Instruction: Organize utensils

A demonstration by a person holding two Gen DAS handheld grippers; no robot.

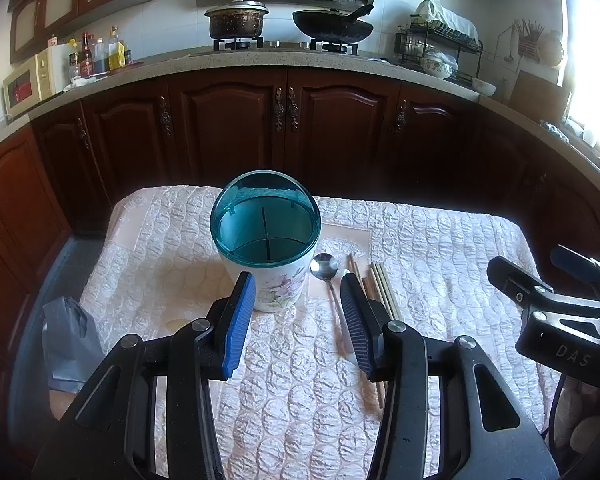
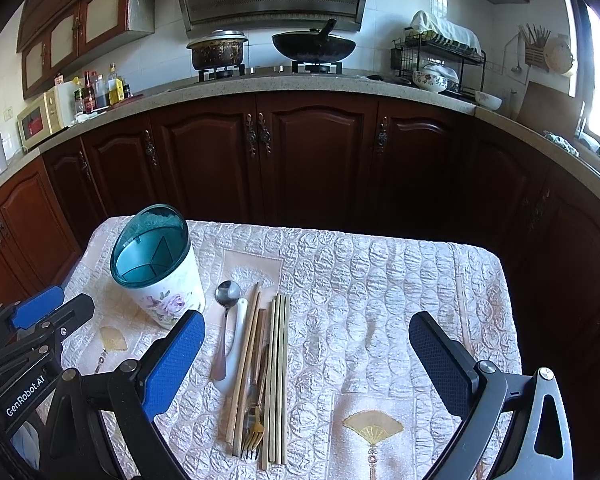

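A white floral utensil holder [image 1: 274, 288] [image 2: 172, 292] with a teal rim, raised teal lid and inner dividers stands on the quilted table. Right of it lie a metal spoon [image 1: 325, 267] [image 2: 225, 304], a white spoon [image 2: 238, 340], several wooden chopsticks [image 1: 384, 288] [image 2: 278, 368] and a gold fork [image 2: 253, 432]. My left gripper [image 1: 300, 292] is open and empty, just in front of the holder and spoon. My right gripper [image 2: 306, 332] is open wide and empty, above the near ends of the utensils. It also shows in the left wrist view [image 1: 540, 300].
The table has a pale quilted cover [image 2: 380, 280] with a fan motif [image 2: 373, 428]. Dark wooden cabinets [image 2: 316, 152] stand close behind it. A grey bag [image 1: 70, 340] sits on the floor at the left. The counter carries a stove, a pot, a wok and a dish rack.
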